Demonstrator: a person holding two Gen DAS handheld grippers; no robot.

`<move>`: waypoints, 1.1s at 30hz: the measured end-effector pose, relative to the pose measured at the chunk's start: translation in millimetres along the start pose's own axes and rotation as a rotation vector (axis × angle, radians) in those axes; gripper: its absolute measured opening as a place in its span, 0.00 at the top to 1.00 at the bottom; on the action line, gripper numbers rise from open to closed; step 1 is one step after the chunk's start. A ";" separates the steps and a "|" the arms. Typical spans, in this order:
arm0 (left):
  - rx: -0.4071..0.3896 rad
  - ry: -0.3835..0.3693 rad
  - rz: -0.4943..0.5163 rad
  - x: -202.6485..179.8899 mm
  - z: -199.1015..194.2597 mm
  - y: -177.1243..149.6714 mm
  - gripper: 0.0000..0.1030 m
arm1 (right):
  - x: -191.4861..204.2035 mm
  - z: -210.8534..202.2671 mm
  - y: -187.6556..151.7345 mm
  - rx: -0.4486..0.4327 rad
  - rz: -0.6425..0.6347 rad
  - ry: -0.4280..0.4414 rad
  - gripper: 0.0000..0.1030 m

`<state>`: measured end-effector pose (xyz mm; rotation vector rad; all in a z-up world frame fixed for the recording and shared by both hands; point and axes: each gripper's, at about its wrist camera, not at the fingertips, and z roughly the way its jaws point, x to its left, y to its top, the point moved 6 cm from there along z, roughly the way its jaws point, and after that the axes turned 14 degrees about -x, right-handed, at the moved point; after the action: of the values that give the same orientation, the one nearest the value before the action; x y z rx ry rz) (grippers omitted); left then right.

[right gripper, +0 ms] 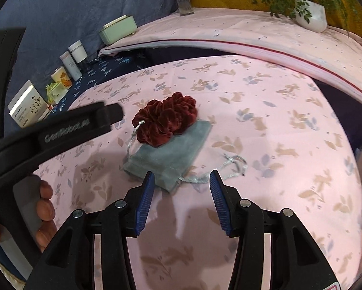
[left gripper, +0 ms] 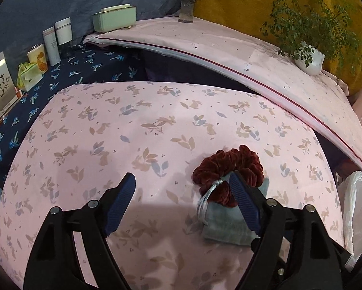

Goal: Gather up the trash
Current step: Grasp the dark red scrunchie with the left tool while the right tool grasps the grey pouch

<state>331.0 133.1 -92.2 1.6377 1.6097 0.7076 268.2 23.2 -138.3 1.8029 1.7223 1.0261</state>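
A dark red velvet scrunchie [left gripper: 229, 166] [right gripper: 166, 118] lies on one end of a flat grey-blue drawstring pouch [left gripper: 229, 227] [right gripper: 171, 154] on the pink leaf-print tablecloth [left gripper: 108, 140]. My left gripper [left gripper: 181, 176] is open above the cloth, left of the pair. Its right finger [left gripper: 243, 200] overlaps the scrunchie and pouch in the view. My right gripper [right gripper: 182, 174] is open just in front of the pouch's near corner, with the silver cord [right gripper: 229, 166] trailing beyond its tips. Nothing is gripped. The left tool's black body [right gripper: 67, 133] and a hand [right gripper: 44, 207] show at the left.
A white plastic bag [left gripper: 357, 212] hangs at the table's right edge. Behind, a raised pink-covered ledge [left gripper: 229, 48] carries a glass vase [left gripper: 188, 4], a potted plant [left gripper: 309, 58] and a green box [left gripper: 114, 18]. Bottles [left gripper: 57, 38] and cards stand on navy cloth at the left.
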 end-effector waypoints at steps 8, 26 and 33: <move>0.073 -0.048 -0.003 -12.8 41.7 -8.7 0.46 | 2.2 20.2 0.8 0.009 -0.025 -0.002 0.55; 0.123 -0.109 -0.030 -23.9 0.3 -53.0 0.81 | -8.1 -11.8 -21.6 0.003 -0.059 0.019 0.90; 0.123 -0.123 -0.052 -37.3 -30.6 -64.2 0.82 | -32.2 -54.5 -28.6 -0.030 -0.011 -0.020 0.92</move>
<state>265.7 97.0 -121.9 1.6863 1.6281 0.4797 209.9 -14.2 -132.3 1.7774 1.6948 1.0206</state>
